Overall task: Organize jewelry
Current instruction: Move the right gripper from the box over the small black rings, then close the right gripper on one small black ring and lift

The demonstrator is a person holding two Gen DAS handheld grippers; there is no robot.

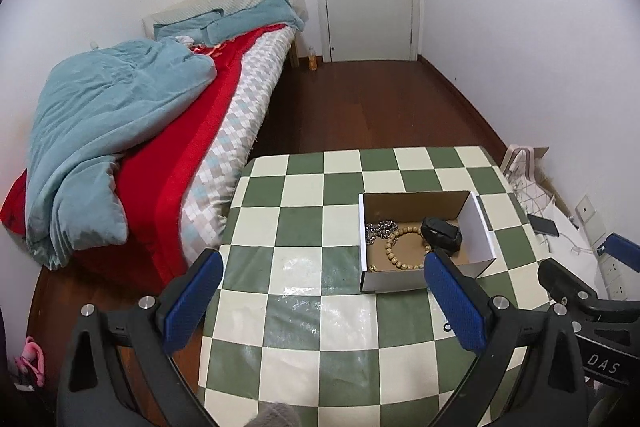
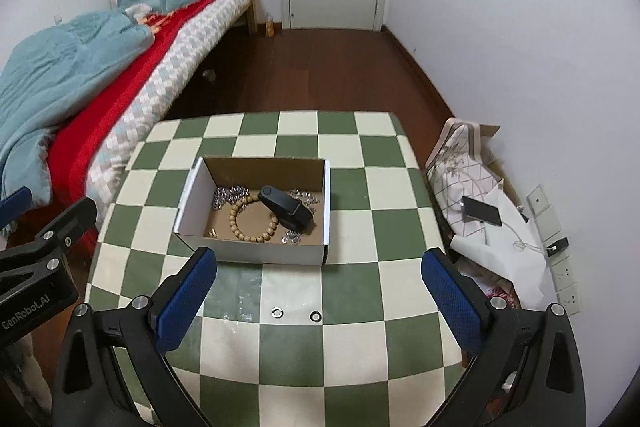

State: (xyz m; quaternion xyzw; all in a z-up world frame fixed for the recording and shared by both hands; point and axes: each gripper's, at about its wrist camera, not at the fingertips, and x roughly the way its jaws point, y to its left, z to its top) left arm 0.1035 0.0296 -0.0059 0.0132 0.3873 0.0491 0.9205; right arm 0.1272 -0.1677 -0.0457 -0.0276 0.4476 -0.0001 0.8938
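Both grippers apart, empty, above checkered desk (image 2: 360,307).
Left gripper (image 1: 324,303), right gripper (image 2: 320,297); box (image 2: 256,254) holds bead bracelet (image 2: 254,219), chain (image 2: 230,195), black band (image 2: 286,213); two rings (image 2: 296,314) on desk.

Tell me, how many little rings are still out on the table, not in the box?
2. A silver ring and a dark ring lie side by side on the checkered table, nearer than the box. Others may be hidden.

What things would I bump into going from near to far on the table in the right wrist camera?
Two small rings → white cardboard box → gold ring → wooden bead bracelet → silver chain.
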